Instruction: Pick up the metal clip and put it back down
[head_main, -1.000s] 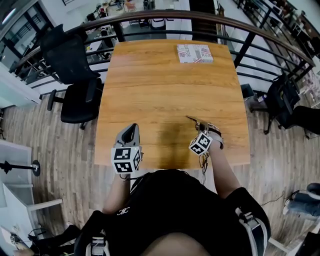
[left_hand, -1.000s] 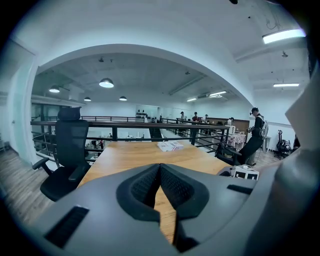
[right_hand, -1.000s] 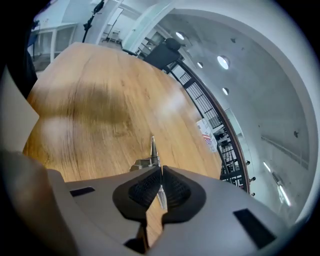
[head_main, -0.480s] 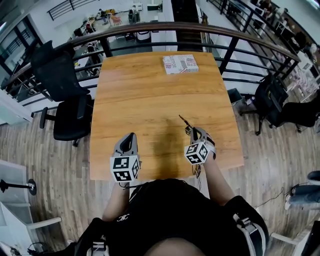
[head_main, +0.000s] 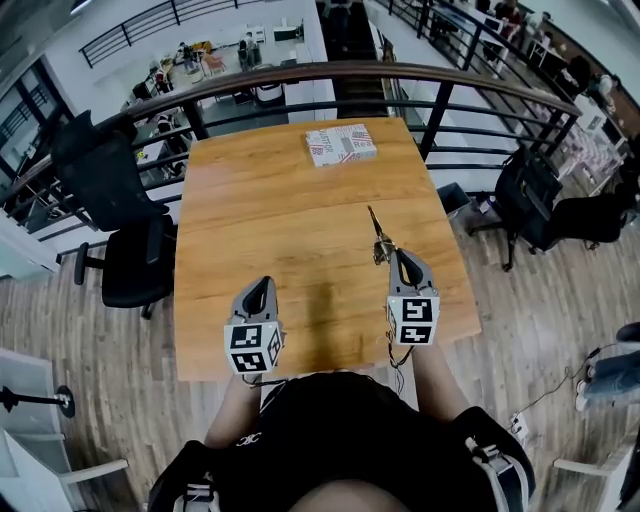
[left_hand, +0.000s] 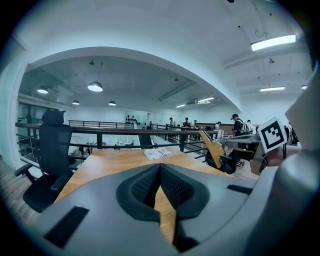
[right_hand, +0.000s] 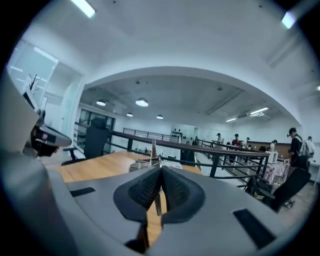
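Well within the table (head_main: 280, 190) edges, the metal clip (head_main: 377, 232) is being pinched by the right gripper (head_main: 394, 254), the left gripper (head_main: 262, 284) being held closed.

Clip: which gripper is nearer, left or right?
Right. The right gripper has its jaws shut on the clip; the left gripper is well off to the side, jaws shut on nothing, not touching it.

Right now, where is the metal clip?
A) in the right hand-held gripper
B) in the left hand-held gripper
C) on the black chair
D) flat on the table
A: the metal clip sticks out from the right hand-held gripper, whose jaws are shut on it.
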